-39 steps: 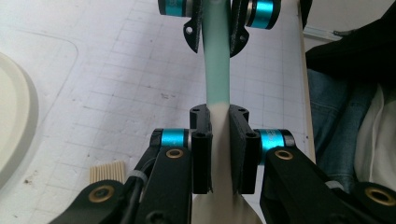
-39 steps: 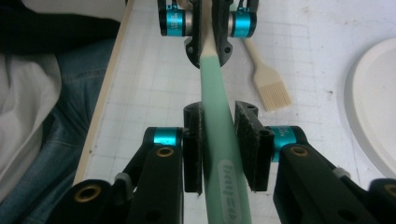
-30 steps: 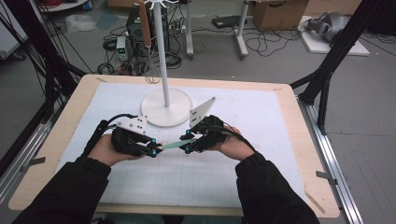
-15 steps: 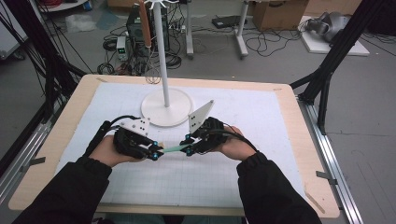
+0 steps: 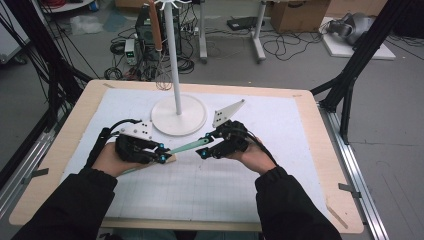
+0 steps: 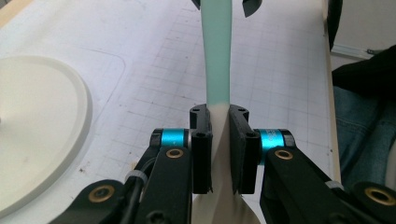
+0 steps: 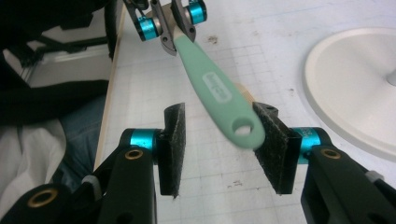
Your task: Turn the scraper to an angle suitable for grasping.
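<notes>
No legible text anywhere

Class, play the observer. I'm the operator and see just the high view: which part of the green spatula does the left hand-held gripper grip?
Observer: The left hand-held gripper is clamped on the spatula at its cream neck, just past the green handle.
Operator: And the right one?
Observer: The right hand-held gripper has just been opening; the handle end lies between its pads, with a clear gap at one pad.
Operator: Anything on the handle's end?
Observer: A hanging hole.
</notes>
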`<state>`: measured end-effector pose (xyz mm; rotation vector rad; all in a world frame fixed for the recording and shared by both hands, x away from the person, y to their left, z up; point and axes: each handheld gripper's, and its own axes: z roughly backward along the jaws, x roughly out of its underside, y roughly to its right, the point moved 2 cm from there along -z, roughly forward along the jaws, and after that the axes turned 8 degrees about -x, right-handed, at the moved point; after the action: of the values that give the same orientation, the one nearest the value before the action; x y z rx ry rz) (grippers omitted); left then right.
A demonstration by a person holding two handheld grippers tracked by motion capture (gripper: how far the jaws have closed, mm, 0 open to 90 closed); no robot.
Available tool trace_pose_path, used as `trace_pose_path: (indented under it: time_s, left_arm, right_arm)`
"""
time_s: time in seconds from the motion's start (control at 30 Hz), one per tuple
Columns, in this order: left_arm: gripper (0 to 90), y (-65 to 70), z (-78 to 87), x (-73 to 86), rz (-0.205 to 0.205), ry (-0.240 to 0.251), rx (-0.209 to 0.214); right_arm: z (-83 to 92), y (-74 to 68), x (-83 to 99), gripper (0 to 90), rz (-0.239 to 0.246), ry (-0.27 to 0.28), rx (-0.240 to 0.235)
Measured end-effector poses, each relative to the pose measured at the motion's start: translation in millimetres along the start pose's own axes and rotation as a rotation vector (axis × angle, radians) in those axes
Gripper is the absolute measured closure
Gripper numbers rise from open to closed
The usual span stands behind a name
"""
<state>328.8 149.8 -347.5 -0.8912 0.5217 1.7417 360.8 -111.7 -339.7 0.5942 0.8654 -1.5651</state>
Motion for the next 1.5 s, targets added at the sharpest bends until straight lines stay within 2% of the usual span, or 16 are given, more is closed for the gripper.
trace_pose_path:
  time_s: [0.13, 0.23, 0.43, 0.6, 0.7, 0.77, 0.83, 0.9, 0.97, 1.0, 1.07, 1.17, 1.33, 1.5]
  left_arm:
    - [80.3, -0.2, -1.4, -1.0, -0.008, 0.011, -0.012]
    - [80.2, -0.2, -3.0, -0.8, -0.007, 0.010, -0.009]
    - [80.2, -1.0, -6.1, -1.6, -0.016, 0.002, -0.025]
    - [80.8, 0.2, -10.4, -1.6, -0.027, -0.018, -0.029]
    - [82.3, 1.5, -14.7, -1.0, -0.039, -0.041, -0.020]
    - [82.7, 1.0, -17.1, -0.4, -0.036, -0.047, -0.004]
    - [82.7, -0.4, -16.8, -0.6, -0.029, -0.037, 0.006]
    - [82.2, -1.1, -16.3, -0.5, -0.020, -0.032, 0.011]
    - [80.6, -2.2, -16.6, -0.3, 0.000, -0.031, 0.018]
    - [78.6, -2.3, -16.7, -0.4, 0.005, -0.030, 0.019]
    - [75.5, -4.2, -17.7, -1.2, 0.008, -0.040, 0.050]
    - [75.6, -4.5, -20.8, -2.0, 0.013, -0.041, 0.053]
    - [75.1, -4.0, -22.4, -3.3, 0.025, -0.031, 0.068]
    - [75.8, -3.0, -24.6, -7.3, 0.017, -0.033, 0.085]
  right_arm:
    - [3.5, 3.8, -1.8, 59.7, -0.065, 0.055, -0.034]
    - [5.2, 4.5, -3.0, 66.7, -0.079, 0.070, -0.049]
    - [7.5, 8.5, -4.5, 69.0, -0.120, 0.094, -0.068]
    - [9.5, 9.5, -8.5, 74.2, -0.123, 0.121, -0.091]
    - [9.5, 8.4, -11.1, 80.7, -0.128, 0.135, -0.122]
    - [8.8, 6.1, -14.5, 81.9, -0.113, 0.143, -0.135]
    - [9.2, 4.2, -18.1, 82.2, -0.095, 0.127, -0.125]
    - [10.5, 1.6, -21.3, 82.4, -0.074, 0.133, -0.122]
    - [9.7, 0.1, -23.4, 82.5, -0.056, 0.126, -0.111]
    - [8.6, -0.9, -24.9, 82.5, -0.046, 0.114, -0.102]
    - [5.4, -2.8, -27.4, 82.6, -0.026, 0.086, -0.084]
    - [-0.5, -4.2, -31.8, 82.6, -0.003, 0.056, -0.072]
    - [-5.3, -7.1, -39.3, 82.6, 0.017, 0.045, -0.076]
    - [-6.5, -8.3, -44.1, 82.5, 0.030, 0.054, -0.078]
